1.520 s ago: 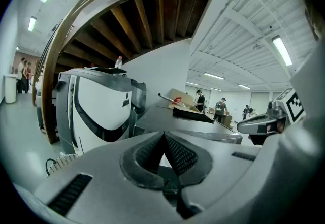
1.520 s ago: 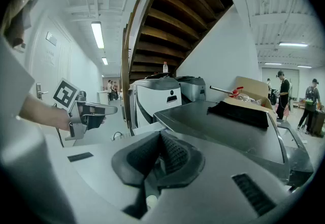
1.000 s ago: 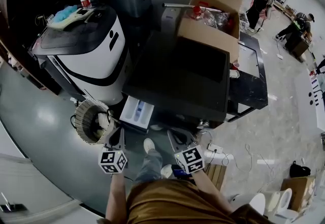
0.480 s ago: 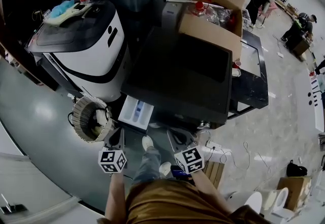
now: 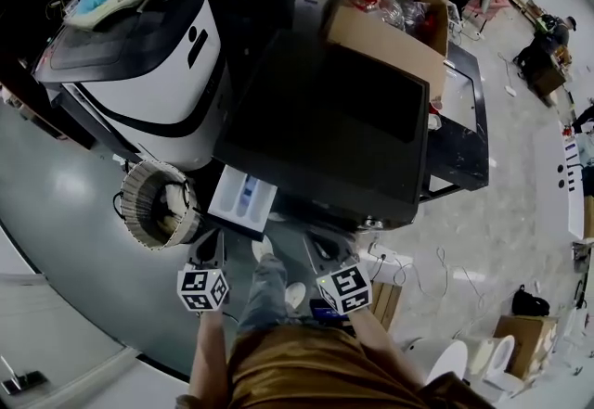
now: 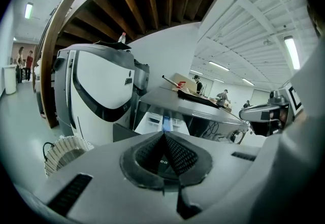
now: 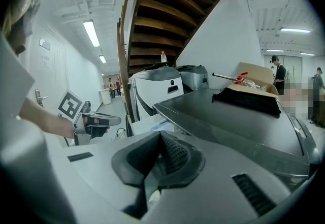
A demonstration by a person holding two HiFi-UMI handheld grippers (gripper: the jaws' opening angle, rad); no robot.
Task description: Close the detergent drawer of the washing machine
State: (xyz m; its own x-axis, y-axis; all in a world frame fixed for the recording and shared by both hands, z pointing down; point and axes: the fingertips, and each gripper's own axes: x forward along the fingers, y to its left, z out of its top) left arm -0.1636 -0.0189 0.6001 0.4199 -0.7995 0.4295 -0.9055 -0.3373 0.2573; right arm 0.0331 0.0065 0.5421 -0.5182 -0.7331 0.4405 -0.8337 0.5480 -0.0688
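1. The detergent drawer (image 5: pixel 243 198) is pictured pulled out from the front of the washing machine (image 5: pixel 325 129), left of centre in the head view, with its white tray exposed
2. Against the view of a second ago, the machine is shown larger and nearer; an approach is judged to be under way, with the drawer not yet touched
3. The left gripper (image 5: pixel 212 248) is held just below the drawer in the frame, jaws pressed together on nothing
4. The right gripper (image 5: pixel 320 249) is held at lower centre, likewise closed and empty
5. A push on the drawer front is judged to be all that remains
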